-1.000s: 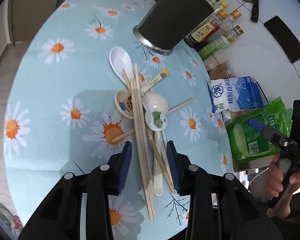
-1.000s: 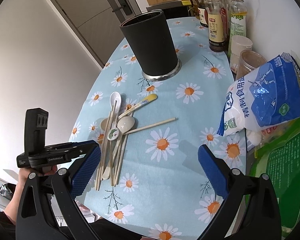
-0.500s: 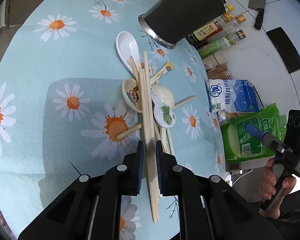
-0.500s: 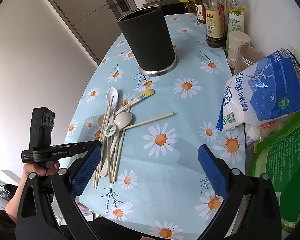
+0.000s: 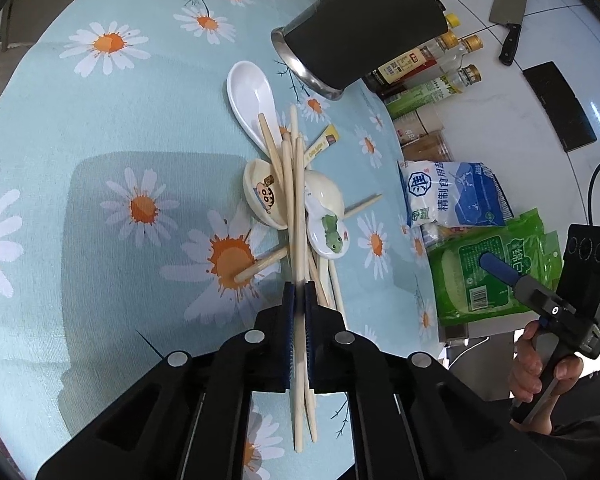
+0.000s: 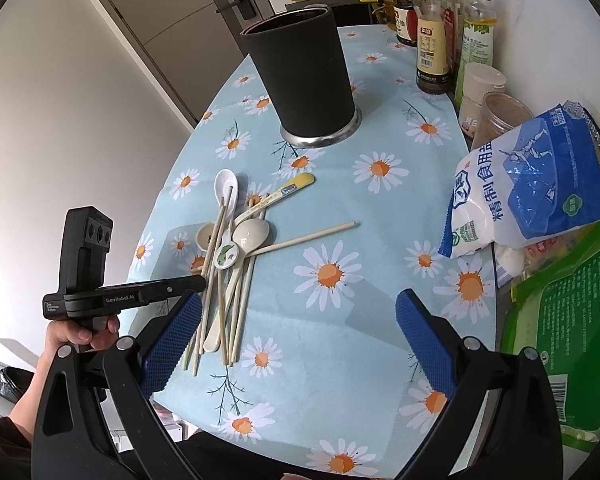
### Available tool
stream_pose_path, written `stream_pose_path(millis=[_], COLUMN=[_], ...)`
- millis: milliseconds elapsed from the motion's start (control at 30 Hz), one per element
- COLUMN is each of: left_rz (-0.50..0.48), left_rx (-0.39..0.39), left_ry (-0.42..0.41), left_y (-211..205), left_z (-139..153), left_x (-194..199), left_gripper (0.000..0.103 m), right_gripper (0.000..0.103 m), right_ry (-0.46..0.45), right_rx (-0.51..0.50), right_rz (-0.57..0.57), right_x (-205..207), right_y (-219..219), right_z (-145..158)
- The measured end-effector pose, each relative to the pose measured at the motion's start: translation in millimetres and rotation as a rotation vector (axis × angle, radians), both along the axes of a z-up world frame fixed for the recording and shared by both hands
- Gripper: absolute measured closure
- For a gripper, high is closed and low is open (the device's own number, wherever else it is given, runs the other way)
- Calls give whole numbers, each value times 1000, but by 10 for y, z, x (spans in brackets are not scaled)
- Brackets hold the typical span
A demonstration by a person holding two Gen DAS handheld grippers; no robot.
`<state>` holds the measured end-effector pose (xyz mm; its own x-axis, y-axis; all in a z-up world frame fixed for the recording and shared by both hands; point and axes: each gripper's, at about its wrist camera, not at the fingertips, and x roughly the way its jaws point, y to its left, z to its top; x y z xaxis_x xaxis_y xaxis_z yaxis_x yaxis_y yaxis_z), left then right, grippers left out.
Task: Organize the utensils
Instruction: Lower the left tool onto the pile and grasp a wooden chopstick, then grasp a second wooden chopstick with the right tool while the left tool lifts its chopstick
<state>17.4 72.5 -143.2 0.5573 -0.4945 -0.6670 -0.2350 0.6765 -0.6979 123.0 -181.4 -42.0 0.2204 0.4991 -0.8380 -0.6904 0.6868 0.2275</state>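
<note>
A pile of wooden chopsticks (image 5: 290,184) and ceramic spoons lies on the daisy tablecloth (image 5: 112,152). My left gripper (image 5: 299,300) is shut on chopsticks (image 5: 299,248) near their lower ends, over the pile. A white spoon (image 5: 248,92), a cartoon spoon (image 5: 262,196) and a frog spoon (image 5: 328,236) lie around them. The black utensil holder (image 5: 360,24) stands behind the pile. In the right wrist view my right gripper (image 6: 296,340) is open and empty, above the cloth, right of the pile (image 6: 228,264); the holder (image 6: 304,80) stands beyond.
Sauce bottles (image 6: 432,52), jars (image 6: 500,116), a blue salt bag (image 6: 532,184) and a green bag (image 6: 564,340) line the right side. A cleaver (image 5: 508,16) hangs on the wall. The table edge (image 6: 188,408) is close in front.
My left gripper has closed from wide open onto the chopsticks and moved in over the pile. The right gripper stayed open and shifted slightly.
</note>
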Motion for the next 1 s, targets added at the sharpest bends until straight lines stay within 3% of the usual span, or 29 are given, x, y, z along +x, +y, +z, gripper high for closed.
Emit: stream_pose_path(millis=[467, 767, 1000], left_rz=[40, 80, 97], left_rx=[-28, -34, -27], left_ry=[-64, -114, -127], left_y=[90, 186, 256], left_z=[115, 328, 438], left_x=[-102, -307, -460], left_gripper=[99, 100, 100], right_gripper=[7, 27, 44], right_ry=[40, 190, 356], right_rx=[-1, 22, 38], right_rz=[68, 158, 160], right_x=[-57, 61, 217], right_y=[299, 758, 959], right_z=[-145, -419, -630])
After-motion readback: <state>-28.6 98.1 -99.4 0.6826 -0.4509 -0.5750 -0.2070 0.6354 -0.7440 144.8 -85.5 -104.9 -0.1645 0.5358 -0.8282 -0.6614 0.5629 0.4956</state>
